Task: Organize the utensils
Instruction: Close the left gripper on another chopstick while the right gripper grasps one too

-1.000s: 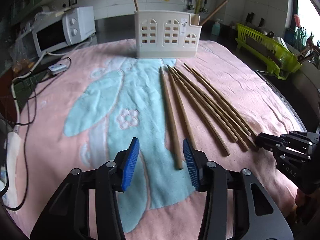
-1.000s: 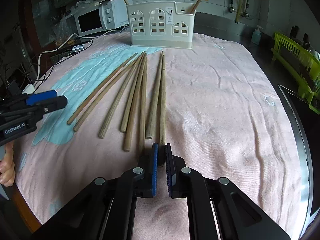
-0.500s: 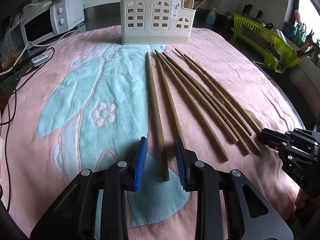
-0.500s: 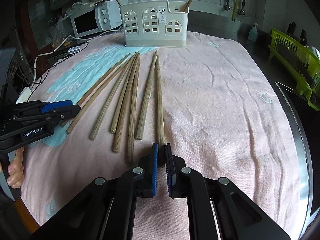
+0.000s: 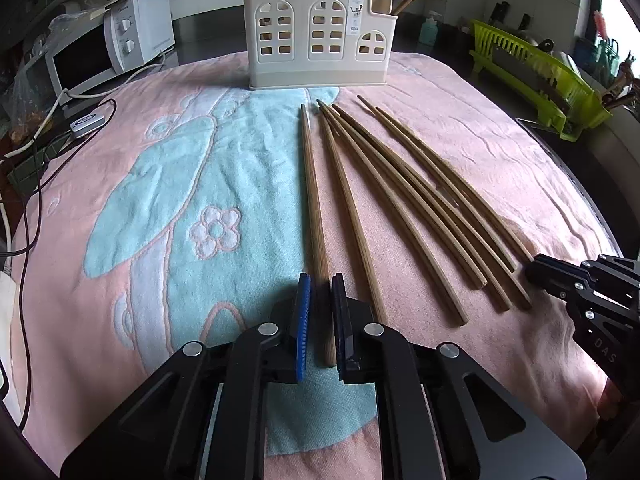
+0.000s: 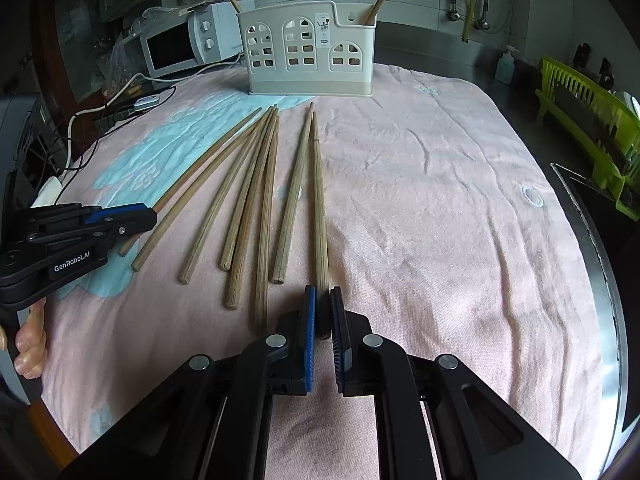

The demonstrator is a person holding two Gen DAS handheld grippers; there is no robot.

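Observation:
Several long wooden chopsticks (image 5: 404, 196) lie fanned on a pink and teal towel (image 5: 160, 184). A cream utensil holder (image 5: 320, 40) stands at the far edge with two chopsticks in it; it also shows in the right wrist view (image 6: 310, 50). My left gripper (image 5: 320, 320) has closed around the near end of the leftmost chopstick (image 5: 314, 216). My right gripper (image 6: 323, 320) is shut on the near end of the rightmost chopstick (image 6: 319, 208). Both chopsticks still lie on the towel.
A white microwave (image 5: 108, 48) with cables stands at the back left. A green dish rack (image 5: 532, 76) sits at the right. A dark metal table rim (image 6: 600, 260) borders the towel on the right. A soap bottle (image 6: 506, 66) stands behind.
My left gripper moved forward over the leftmost chopstick and its jaws closed from wide open onto it. My right gripper stayed shut on its chopstick and barely moved.

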